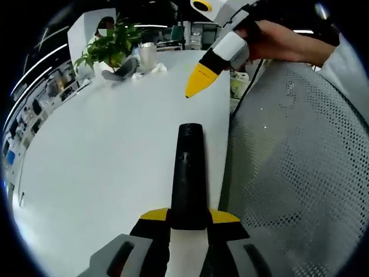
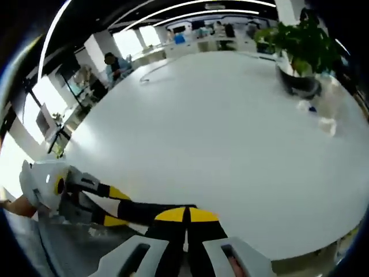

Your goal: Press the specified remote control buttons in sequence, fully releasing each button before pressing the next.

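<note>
A long black remote control (image 1: 188, 173) points away from me over the white table (image 1: 104, 161); my left gripper (image 1: 189, 217) is shut on its near end, yellow jaws on either side. My right gripper (image 1: 197, 82), held by a hand, comes in from the upper right with its yellow tips closed together, hovering just beyond the remote's far end with a gap showing. In the right gripper view, the right gripper (image 2: 185, 214) is shut with nothing in it, beside the remote (image 2: 153, 210), which the left gripper (image 2: 112, 206) holds at the lower left.
A grey mesh chair back (image 1: 294, 173) stands against the table's right edge. At the table's far end are a potted plant (image 1: 109, 49) (image 2: 300, 43), a cup (image 1: 147, 56) and crumpled tissue (image 1: 158, 68). The wide white tabletop (image 2: 230, 133) stretches beyond. People sit far behind.
</note>
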Tool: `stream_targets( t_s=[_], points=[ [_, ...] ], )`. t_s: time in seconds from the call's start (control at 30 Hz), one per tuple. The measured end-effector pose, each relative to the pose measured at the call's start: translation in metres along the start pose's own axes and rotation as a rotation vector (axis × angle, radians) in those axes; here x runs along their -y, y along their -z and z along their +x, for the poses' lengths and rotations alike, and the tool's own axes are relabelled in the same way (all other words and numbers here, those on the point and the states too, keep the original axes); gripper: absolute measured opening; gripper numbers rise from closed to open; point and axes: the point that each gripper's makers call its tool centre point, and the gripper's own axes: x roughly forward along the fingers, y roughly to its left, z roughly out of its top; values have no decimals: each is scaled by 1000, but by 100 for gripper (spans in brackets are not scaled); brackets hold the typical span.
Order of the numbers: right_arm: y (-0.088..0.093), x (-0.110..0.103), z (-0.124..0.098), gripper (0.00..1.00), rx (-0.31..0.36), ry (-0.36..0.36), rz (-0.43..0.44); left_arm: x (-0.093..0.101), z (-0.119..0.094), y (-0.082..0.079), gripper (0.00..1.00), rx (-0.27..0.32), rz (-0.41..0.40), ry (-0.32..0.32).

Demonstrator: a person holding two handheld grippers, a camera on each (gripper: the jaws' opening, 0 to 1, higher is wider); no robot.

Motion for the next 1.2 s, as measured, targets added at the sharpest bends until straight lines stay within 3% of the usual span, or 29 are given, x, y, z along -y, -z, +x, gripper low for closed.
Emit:
stream_targets(
  t_s=[0.13,0.33,0.43,0.6,0.73,1.2],
  points=[
    [-1,3,2,0,-5,4,10,2,0,0,24,23,1,-11],
    [14,1,8,0,-93,-7,31,7,-2,1,24,35,-6,-19],
    [15,1,7,0,-99,-11,37,9,-2,1,24,32,9,-21],
    [16,-4,13,0,-141,-83,103,8,-3,1,24,33,19,-22],
    [20,-2,20,0,-168,-71,104,8,-3,1,24,39,16,-19],
    [26,-2,29,0,-202,-78,118,8,-3,1,24,52,6,-14]
  ],
)
